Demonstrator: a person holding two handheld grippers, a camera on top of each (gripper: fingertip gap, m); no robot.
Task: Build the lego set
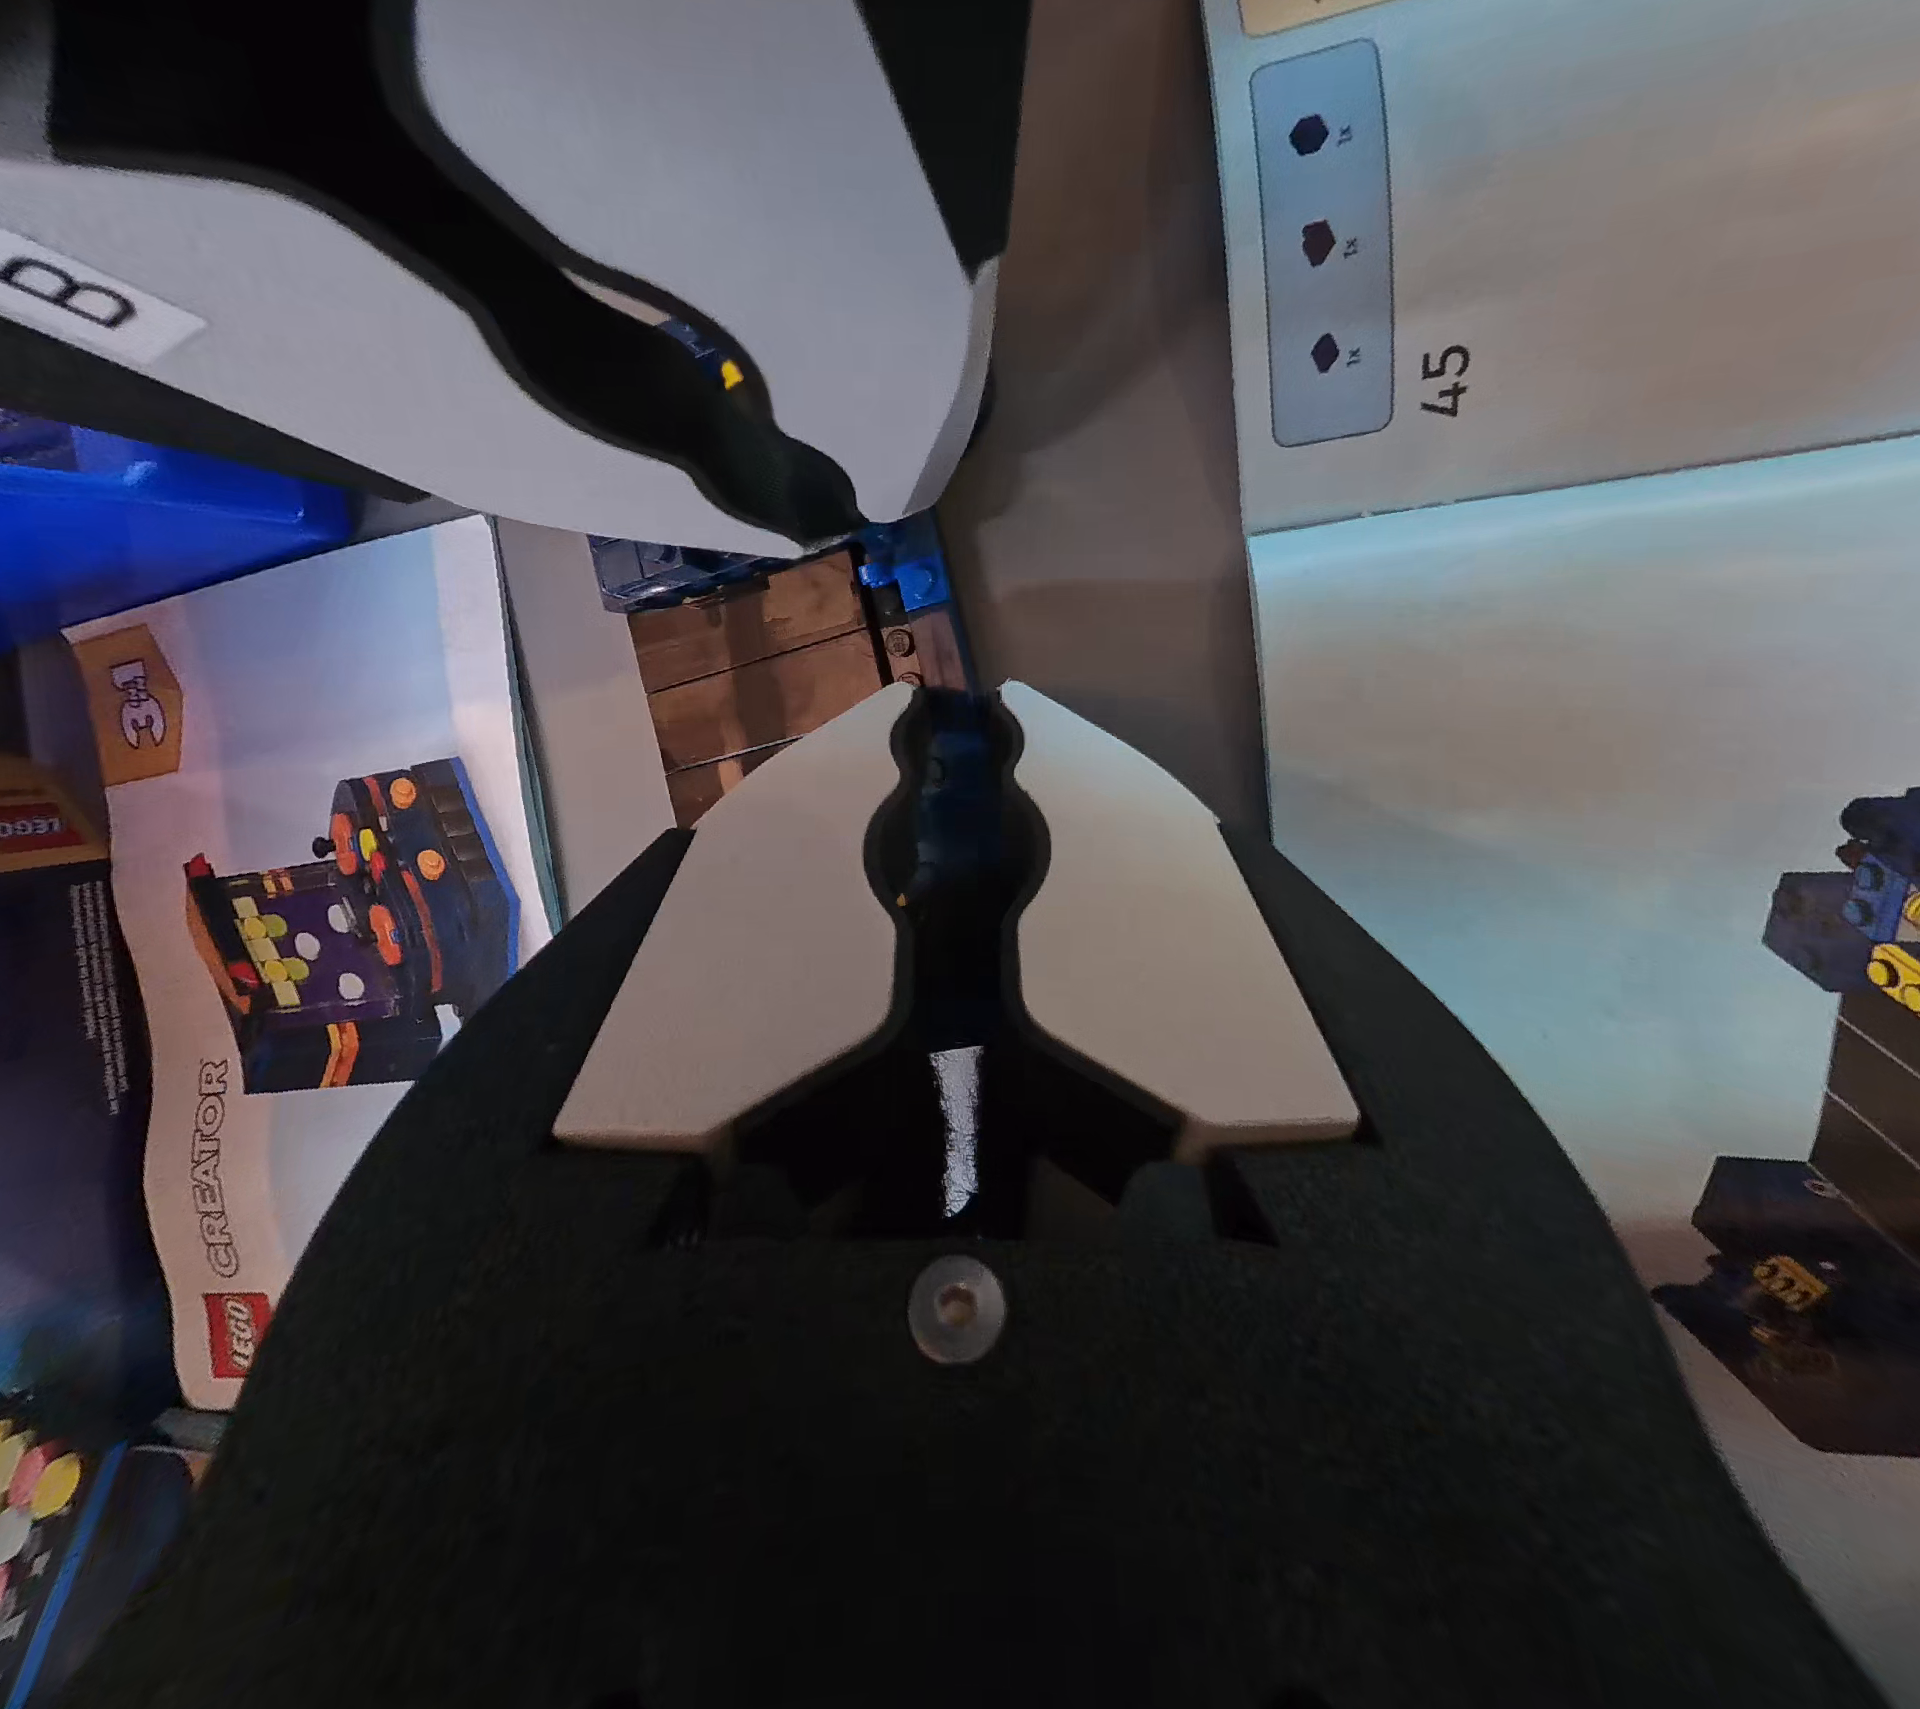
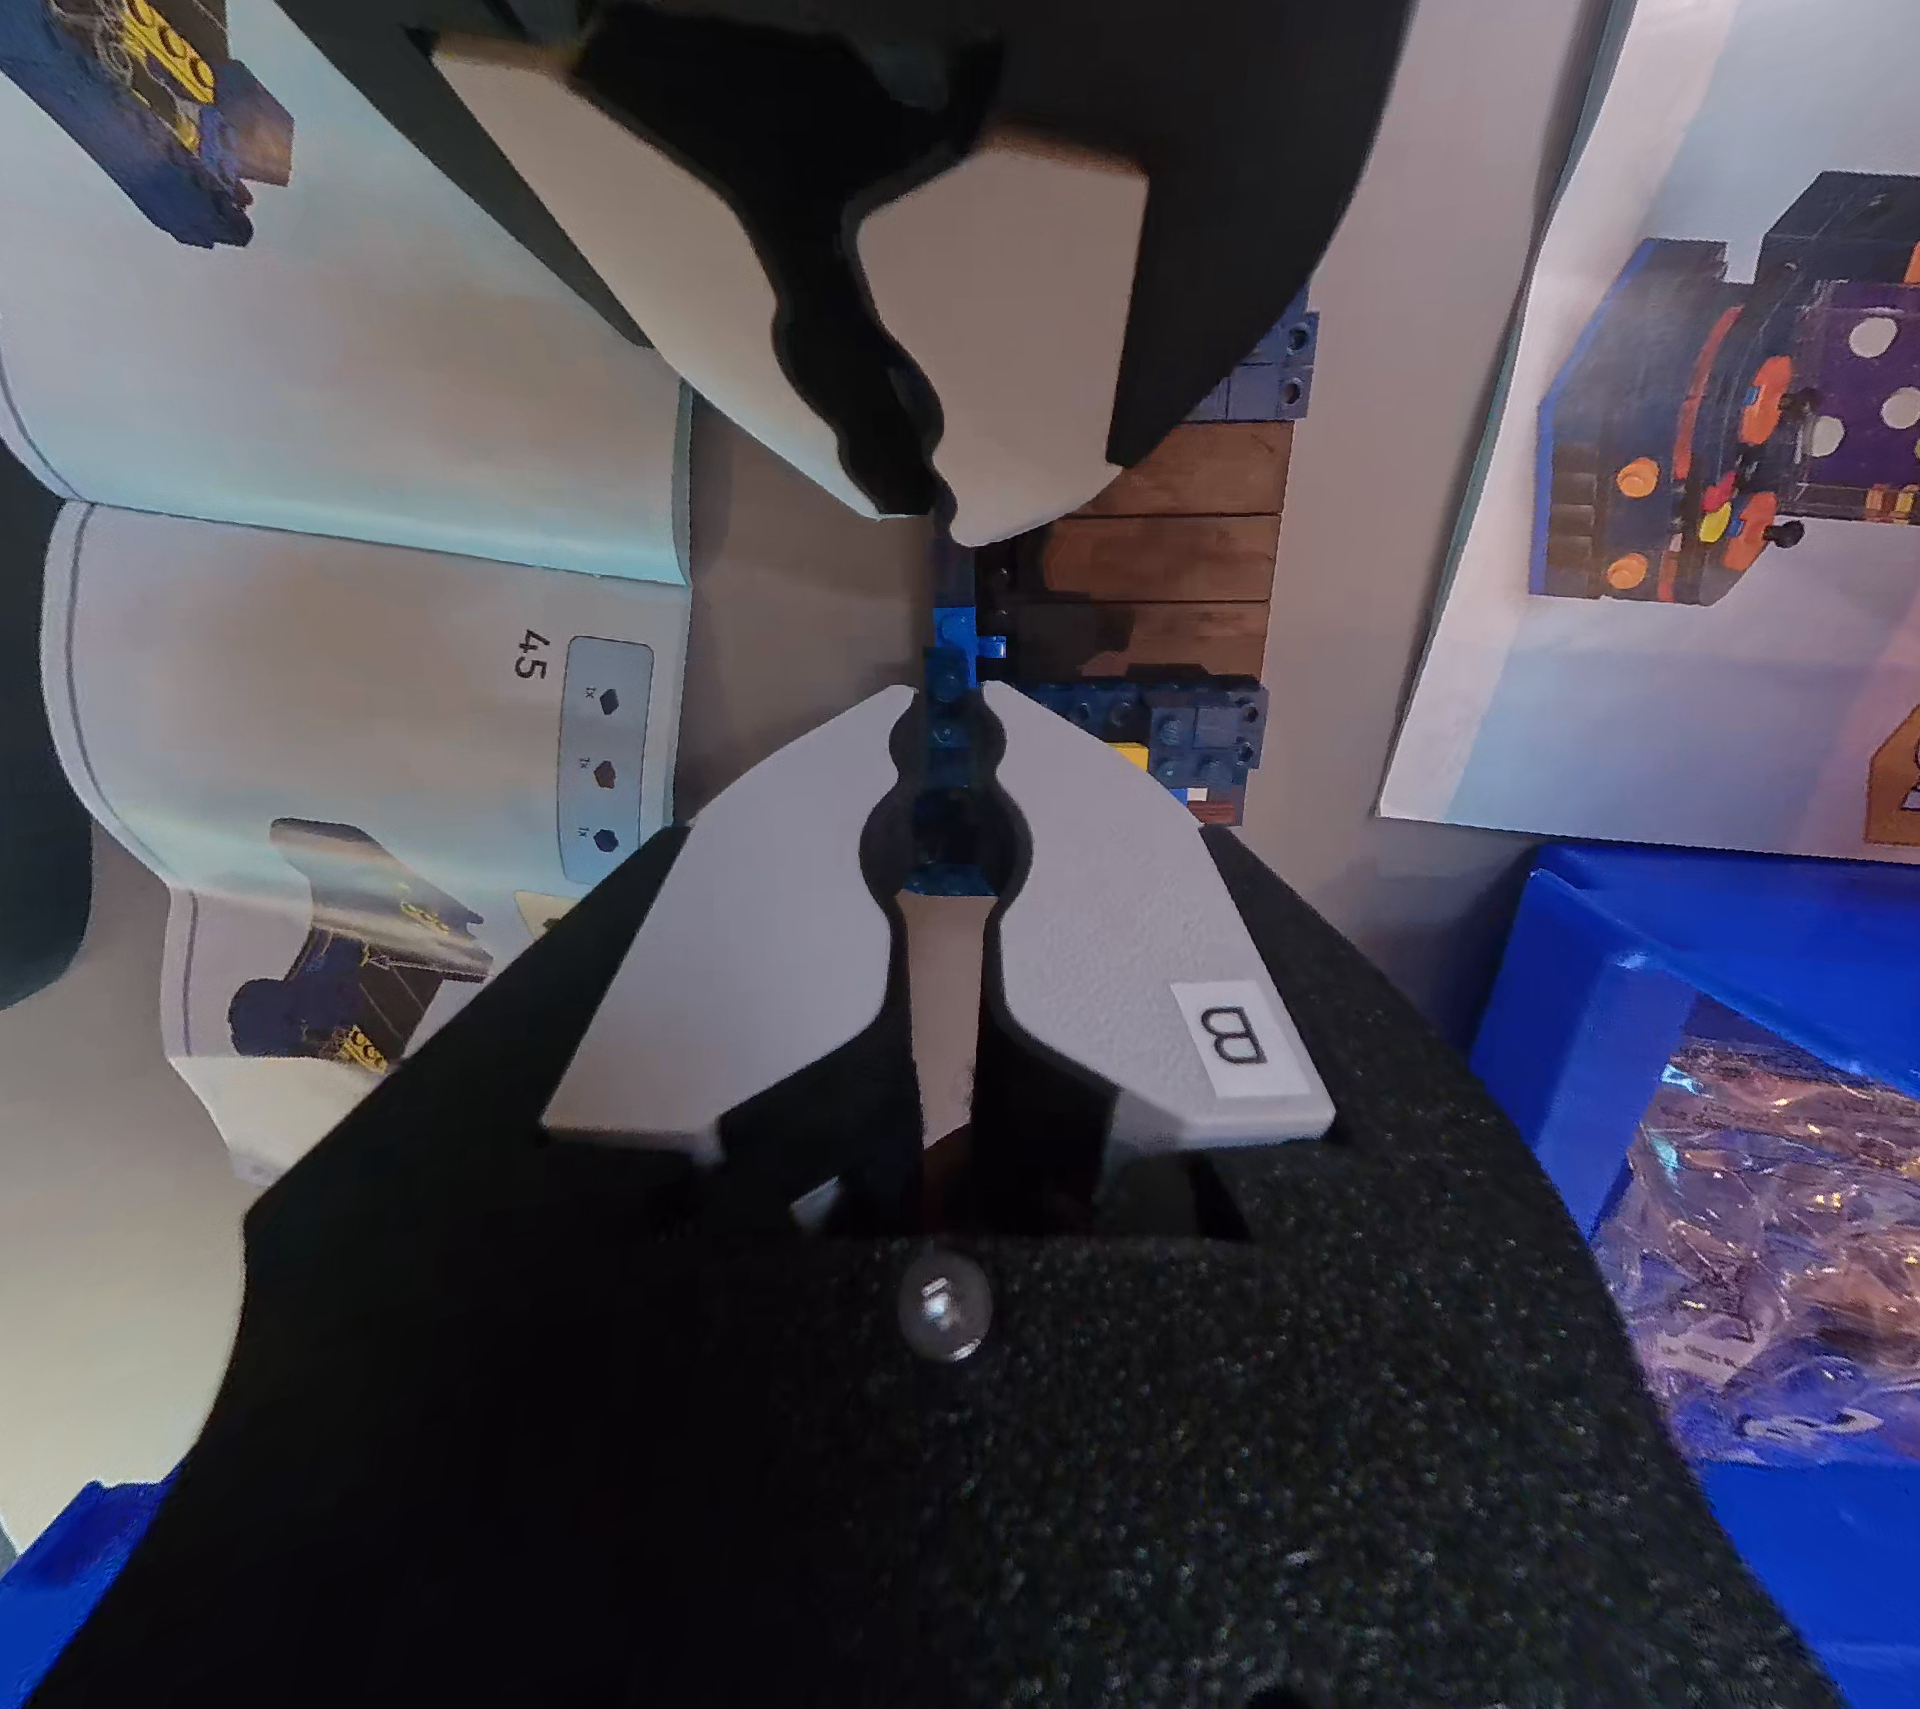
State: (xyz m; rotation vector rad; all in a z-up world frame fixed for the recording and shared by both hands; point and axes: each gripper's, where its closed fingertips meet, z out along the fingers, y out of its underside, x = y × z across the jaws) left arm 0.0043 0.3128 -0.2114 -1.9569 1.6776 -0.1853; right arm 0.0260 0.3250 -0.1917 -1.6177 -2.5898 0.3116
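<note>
A narrow strip of blue bricks point(image 2: 951, 636) spans between my two grippers, which face each other tip to tip. My right gripper point(image 2: 951, 688) is shut on its near end, and the strip runs back between the pads. My left gripper point(image 1: 958, 691) is shut on the other end, where a dark blue piece point(image 1: 951, 786) sits between its fingers. Each gripper also shows at the top of the other's view: the left gripper point(image 2: 940, 516) and the right gripper point(image 1: 868, 532). Just beside and behind the strip lies a brick model point(image 2: 1164, 558) of brown panels and dark blue bricks.
An open instruction booklet point(image 2: 312, 412) lies on one side and shows in the left wrist view point(image 1: 1558, 205) too. A second booklet with a pictured cover point(image 1: 312, 828) lies on the other side. A blue bin point(image 2: 1662, 1036) holds clear plastic bags point(image 2: 1766, 1244). Left and right tips are no more than a few centimetres apart.
</note>
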